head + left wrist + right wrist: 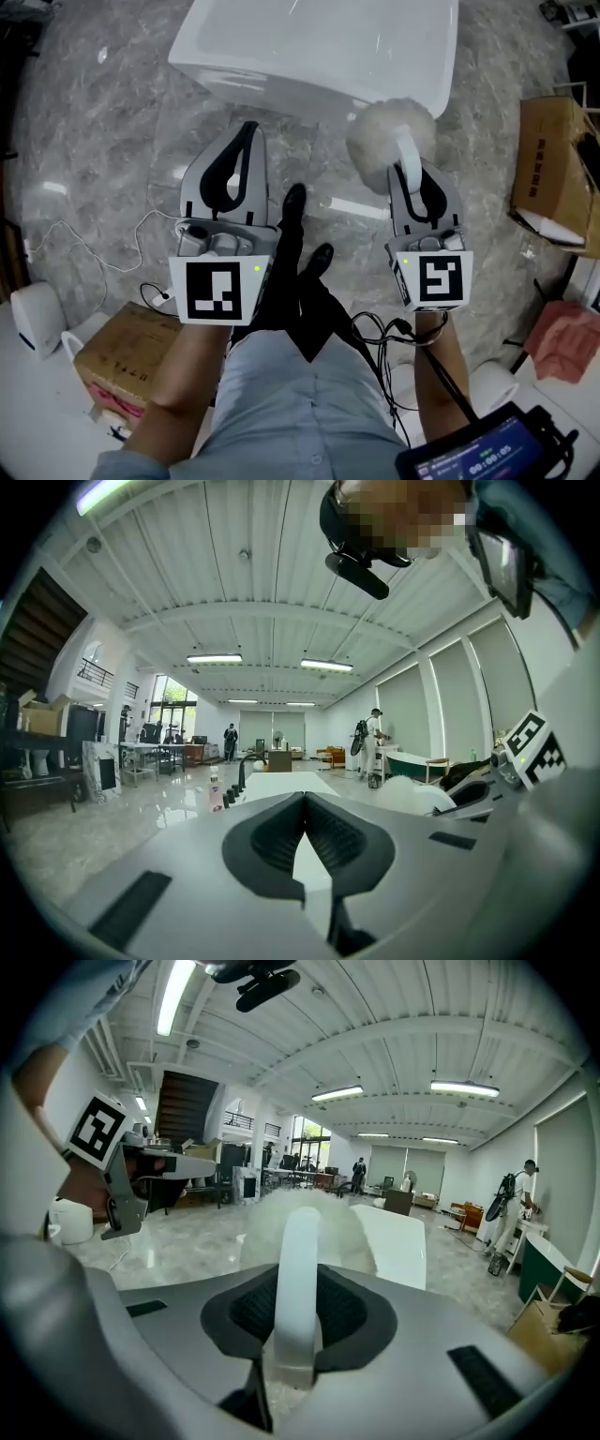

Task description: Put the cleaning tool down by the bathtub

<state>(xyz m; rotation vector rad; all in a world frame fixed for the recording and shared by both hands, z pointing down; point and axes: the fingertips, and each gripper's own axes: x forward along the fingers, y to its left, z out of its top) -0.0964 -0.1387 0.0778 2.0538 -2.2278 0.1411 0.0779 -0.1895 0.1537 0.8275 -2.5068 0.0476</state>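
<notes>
Above the floor (103, 131) just short of the bathtub (309, 47), the right tool (411, 176) grips the duster (386, 139) by its white handle, while the left tool (248, 133) is closed on nothing. The duster is not yet down: lowering and release remain. Print on the cardboard box (548, 159) is too small to read.

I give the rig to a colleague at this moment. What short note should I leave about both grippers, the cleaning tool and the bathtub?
Left gripper: shut, empty.
Right gripper: shut on the white handle of the cleaning tool, fluffy head forward, at the bathtub corner.
Done: tool is at the tub.
Left: lower it to the floor beside the tub, open the jaws.
</notes>
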